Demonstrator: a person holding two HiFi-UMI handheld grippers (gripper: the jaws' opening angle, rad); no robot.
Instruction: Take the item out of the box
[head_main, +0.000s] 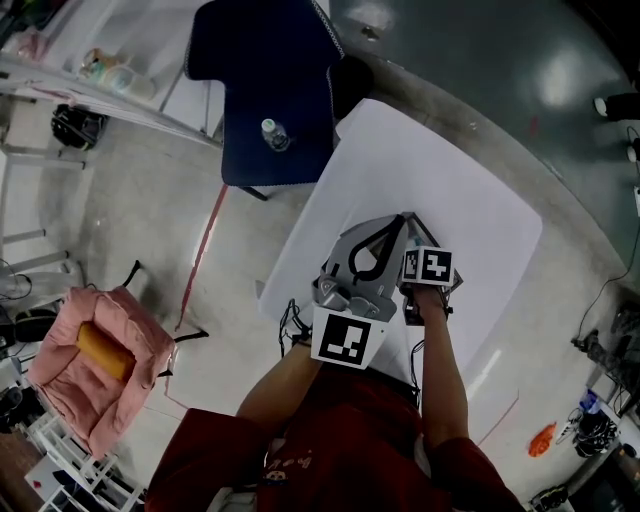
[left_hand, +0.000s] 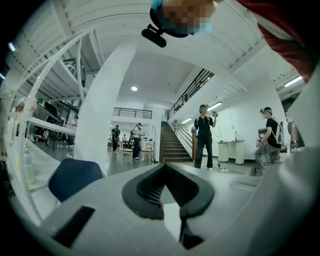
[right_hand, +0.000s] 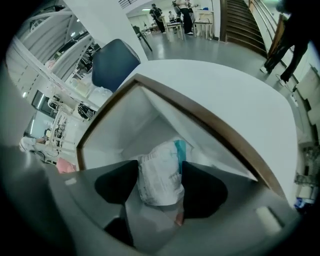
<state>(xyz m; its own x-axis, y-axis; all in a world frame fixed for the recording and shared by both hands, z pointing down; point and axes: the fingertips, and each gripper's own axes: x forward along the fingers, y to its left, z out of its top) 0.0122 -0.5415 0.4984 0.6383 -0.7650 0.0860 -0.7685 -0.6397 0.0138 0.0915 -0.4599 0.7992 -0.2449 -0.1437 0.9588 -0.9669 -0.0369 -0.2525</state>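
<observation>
The box (right_hand: 200, 119) is open-topped cardboard. A raw brown cut edge runs round its rim, while the inner walls are smooth, matt white and meet in sharp corners. It stands on a white surface (head_main: 470, 200) with rounded corners and a plain, even top. Deep inside the box, near a corner, lies the item: a soft packet (right_hand: 157, 172) of crinkled white film, with fine grey print on its face and a teal strip along its upper right edge. It bulges like a small pillow and sits roughly upright.

The right gripper (right_hand: 160, 187) points steeply down into the box mouth. Its jaws are spread wide, with one black, rounded pad at each side of the packet, which fills the gap between them (the pads' edges run right along the film, yet it shows no dent, so no squeeze can be read). The gripper body is grey moulded plastic.

The left gripper (left_hand: 164, 172) is held level above the surface, just beside the right one in the head view, and apart from the packet. Its ribbed black pads curve out and meet at their tips, closing a teardrop-shaped loop with nothing inside.

Beyond the surface's far corner stands a dark blue chair (head_main: 265, 80) with a clear bottle (head_main: 275, 134) on its seat.
</observation>
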